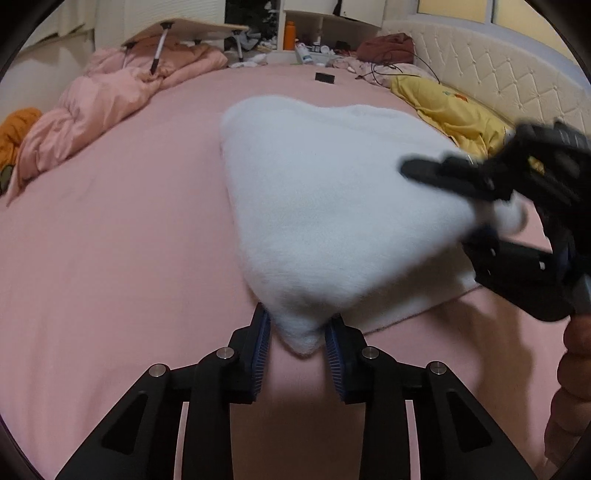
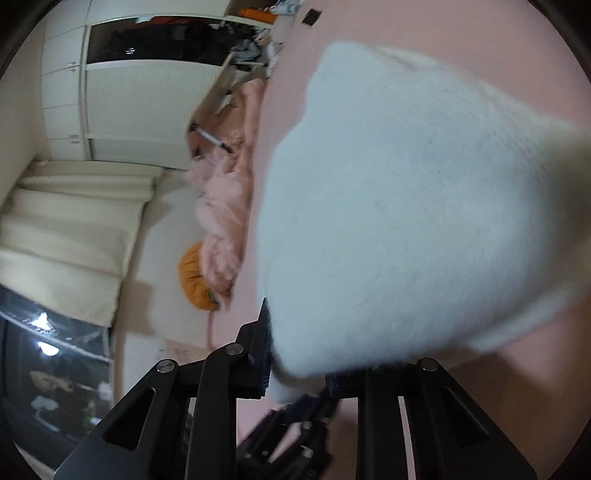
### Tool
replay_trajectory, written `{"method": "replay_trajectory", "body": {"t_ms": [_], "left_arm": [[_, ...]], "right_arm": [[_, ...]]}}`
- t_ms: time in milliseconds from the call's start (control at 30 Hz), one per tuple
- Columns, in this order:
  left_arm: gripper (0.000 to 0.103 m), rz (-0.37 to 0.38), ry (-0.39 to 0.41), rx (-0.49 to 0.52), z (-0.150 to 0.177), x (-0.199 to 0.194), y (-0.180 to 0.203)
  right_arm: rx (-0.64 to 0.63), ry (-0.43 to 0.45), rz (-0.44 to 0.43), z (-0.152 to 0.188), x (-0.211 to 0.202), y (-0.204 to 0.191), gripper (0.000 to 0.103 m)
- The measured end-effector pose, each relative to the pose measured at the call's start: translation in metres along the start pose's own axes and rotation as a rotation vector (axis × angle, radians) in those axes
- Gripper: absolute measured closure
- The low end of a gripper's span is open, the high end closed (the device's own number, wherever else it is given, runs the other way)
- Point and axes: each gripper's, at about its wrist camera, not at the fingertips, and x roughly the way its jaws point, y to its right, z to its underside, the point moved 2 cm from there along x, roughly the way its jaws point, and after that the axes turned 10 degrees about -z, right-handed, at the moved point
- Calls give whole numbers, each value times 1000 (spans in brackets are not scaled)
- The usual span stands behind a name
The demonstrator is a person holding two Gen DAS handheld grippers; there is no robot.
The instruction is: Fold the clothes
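Note:
A white fluffy garment [image 1: 325,206] lies partly lifted over the pink bed sheet [image 1: 110,240]. My left gripper [image 1: 297,339] pinches the garment's near corner between its blue pads. My right gripper [image 1: 491,218] comes in from the right, turned on its side, and holds another corner of the garment. In the right wrist view the garment [image 2: 406,221] fills most of the frame and runs down between that gripper's fingers [image 2: 299,365]; the right finger is mostly hidden by cloth. The left gripper's body [image 2: 291,435] shows below it.
A crumpled pink duvet [image 1: 110,96] and an orange cushion [image 1: 14,136] lie at the left. A yellow garment [image 1: 454,110] lies by the padded headboard [image 1: 498,74]. A small folding table [image 1: 184,33], a black flat object [image 1: 325,77] and clutter sit at the far edge.

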Motion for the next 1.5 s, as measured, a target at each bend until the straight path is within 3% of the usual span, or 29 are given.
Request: {"method": "replay_trajectory", "body": {"t_ms": [33, 100, 167, 233, 300, 367, 433, 467, 500, 567, 667, 700, 767, 833, 900, 1100, 1233, 1500], "left_arm": [[74, 3, -4, -8, 0, 0, -1], [74, 3, -6, -10, 0, 0, -3], [74, -3, -2, -4, -1, 0, -2], [74, -6, 0, -3, 0, -1, -1], [74, -9, 6, 3, 0, 0, -1], [74, -8, 8, 9, -1, 0, -2], [74, -15, 15, 23, -1, 0, -1], [74, -16, 10, 29, -1, -1, -1], [71, -14, -6, 22, -1, -2, -3], [49, -10, -36, 7, -1, -5, -7], [45, -67, -42, -16, 0, -25, -17], [44, -111, -29, -13, -1, -35, -19], [32, -123, 19, -30, -4, -59, -24], [11, -79, 42, -65, -3, -80, -30], [10, -86, 39, -68, 10, -91, -31], [10, -135, -12, -46, 36, -98, -26], [10, -166, 35, -38, 35, -110, -26], [10, -180, 39, -38, 40, -116, -27]], "right_arm": [[9, -5, 21, -1, -3, 3, 75], [24, 4, 99, -5, -15, 8, 56], [35, 95, 156, -14, -36, 12, 53], [61, 145, 112, -22, -50, 18, 50], [55, 147, 83, -27, -55, 22, 87], [76, 156, 72, -28, -60, 27, 86], [97, 157, 122, -27, -63, 28, 73], [88, 168, 185, -25, -67, 26, 60], [40, 200, 273, -22, -75, 17, 58], [-96, 276, 422, -12, -92, -11, 54], [-315, 367, 626, 6, -114, -54, 44], [-417, 355, 657, 17, -111, -70, 41], [-623, 326, 712, 46, -100, -97, 37], [-787, 317, 791, 79, -84, -109, 19], [-904, 312, 860, 108, -70, -113, 13], [-925, 265, 838, 149, -64, -103, 13], [-927, 287, 817, 156, -76, -102, 13], [-840, 309, 761, 152, -94, -108, 13]]}}
